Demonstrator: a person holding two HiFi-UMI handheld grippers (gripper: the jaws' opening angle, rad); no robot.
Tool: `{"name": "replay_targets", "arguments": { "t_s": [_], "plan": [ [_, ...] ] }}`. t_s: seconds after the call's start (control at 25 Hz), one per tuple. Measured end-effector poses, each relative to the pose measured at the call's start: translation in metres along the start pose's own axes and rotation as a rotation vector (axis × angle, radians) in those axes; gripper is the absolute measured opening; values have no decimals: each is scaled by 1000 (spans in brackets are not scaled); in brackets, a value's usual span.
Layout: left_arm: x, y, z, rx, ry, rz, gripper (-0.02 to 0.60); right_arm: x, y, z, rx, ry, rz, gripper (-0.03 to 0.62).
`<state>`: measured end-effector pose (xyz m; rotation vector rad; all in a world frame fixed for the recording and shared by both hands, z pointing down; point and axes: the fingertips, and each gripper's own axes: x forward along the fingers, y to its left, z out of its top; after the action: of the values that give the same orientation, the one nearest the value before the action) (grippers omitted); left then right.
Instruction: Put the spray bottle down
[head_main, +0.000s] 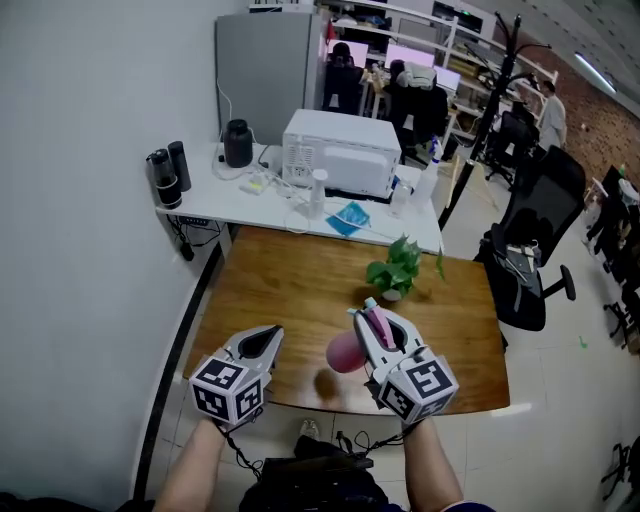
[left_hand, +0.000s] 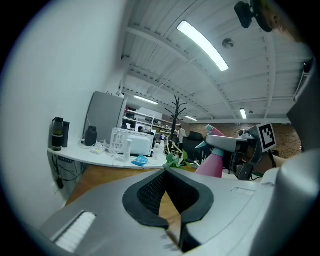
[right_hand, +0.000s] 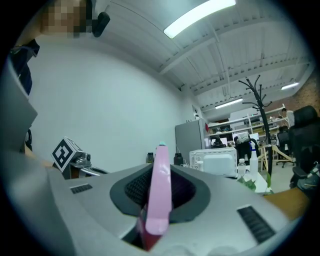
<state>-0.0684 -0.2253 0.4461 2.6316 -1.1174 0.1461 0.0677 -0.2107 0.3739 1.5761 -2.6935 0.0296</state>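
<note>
A pink spray bottle (head_main: 345, 352) with a pale teal nozzle hangs over the near part of the wooden table (head_main: 290, 290). My right gripper (head_main: 372, 318) is shut on its head, and the bottle's pink trigger part (right_hand: 161, 190) stands upright between the jaws in the right gripper view. My left gripper (head_main: 272, 334) is to its left at about the same height, over the table's near left edge. Its jaws meet at the tips, with nothing between them (left_hand: 166, 172). From the left gripper view the bottle (left_hand: 212, 162) shows at the right, hanging from the right gripper.
A small potted plant (head_main: 398, 268) stands on the wooden table beyond the bottle. Behind is a white desk (head_main: 230, 200) with a white microwave (head_main: 340, 150), black flasks (head_main: 168, 172), a white bottle (head_main: 318, 190) and cables. A black office chair (head_main: 530, 250) stands right; a wall runs along the left.
</note>
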Motion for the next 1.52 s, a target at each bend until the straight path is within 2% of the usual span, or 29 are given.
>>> {"name": "replay_targets", "arguments": {
  "t_s": [0.48,0.64,0.8,1.2,1.52],
  "plan": [
    [54,59,23,11,19,85,8,98,-33,-21,23,40,78,75],
    [65,74,24,14,19,78,8,116,-42,-33,24,71,48,75],
    [76,87,19,7,36,39,8,131,-48,-43,11,102,-5,75],
    [91,120,5,-15,62,-8,8,195,-81,-99,5,188,-148,75],
    [85,135,-13,-47,99,-4,8,253,-102,-138,-93,257,-170,75]
  ]
}}
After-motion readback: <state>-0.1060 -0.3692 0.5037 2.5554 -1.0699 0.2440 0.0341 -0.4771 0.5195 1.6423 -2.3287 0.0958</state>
